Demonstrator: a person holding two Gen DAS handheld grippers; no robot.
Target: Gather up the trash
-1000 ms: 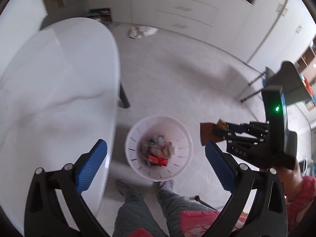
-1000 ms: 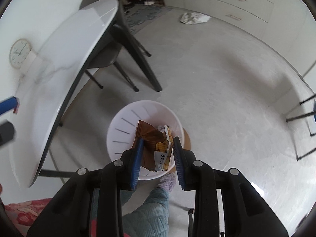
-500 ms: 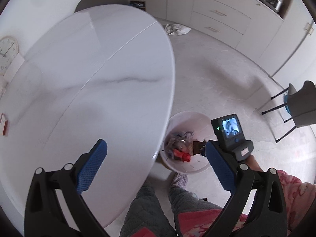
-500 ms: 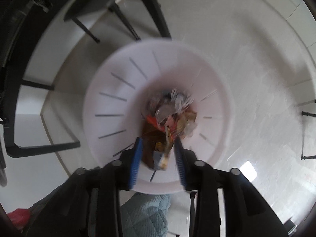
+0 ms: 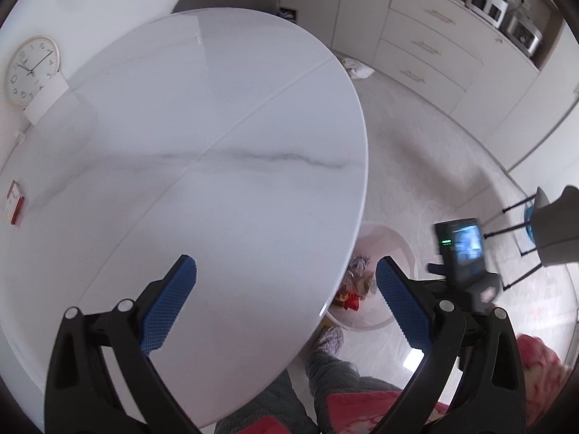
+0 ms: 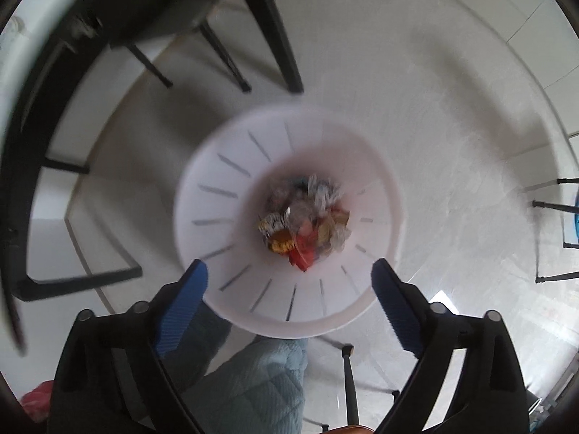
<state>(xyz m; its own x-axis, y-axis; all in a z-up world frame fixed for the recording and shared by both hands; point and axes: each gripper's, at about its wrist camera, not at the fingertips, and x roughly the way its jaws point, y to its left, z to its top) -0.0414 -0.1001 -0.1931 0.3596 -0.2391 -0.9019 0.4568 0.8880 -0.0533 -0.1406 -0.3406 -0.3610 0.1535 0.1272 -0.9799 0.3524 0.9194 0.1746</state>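
Observation:
A white slotted trash bin [image 6: 231, 195] stands on the floor below my right gripper [image 6: 289, 275], which is open and empty right above the bin's near rim. A heap of crumpled wrappers [image 6: 307, 217], red, yellow and silver, lies in the bin's bottom. In the left wrist view the bin [image 5: 391, 246] shows partly behind the table edge with wrappers [image 5: 354, 285] inside. My left gripper [image 5: 286, 282] is open and empty, over the white marble table [image 5: 181, 166] near its right edge. The right gripper's body [image 5: 463, 253] shows to the right of the bin.
A clock [image 5: 30, 68] leans at the table's far left and a small red-and-white box [image 5: 16, 204] lies at the left edge. Black table legs [image 6: 275, 36] and a chair [image 6: 152, 18] stand behind the bin. The person's legs [image 6: 253, 379] are close below. A crumpled white item [image 5: 356, 68] lies on the floor by the cabinets.
My right gripper opened and let go of the brown-orange wrapper, which now lies in the bin. My left gripper moved left and up over the table.

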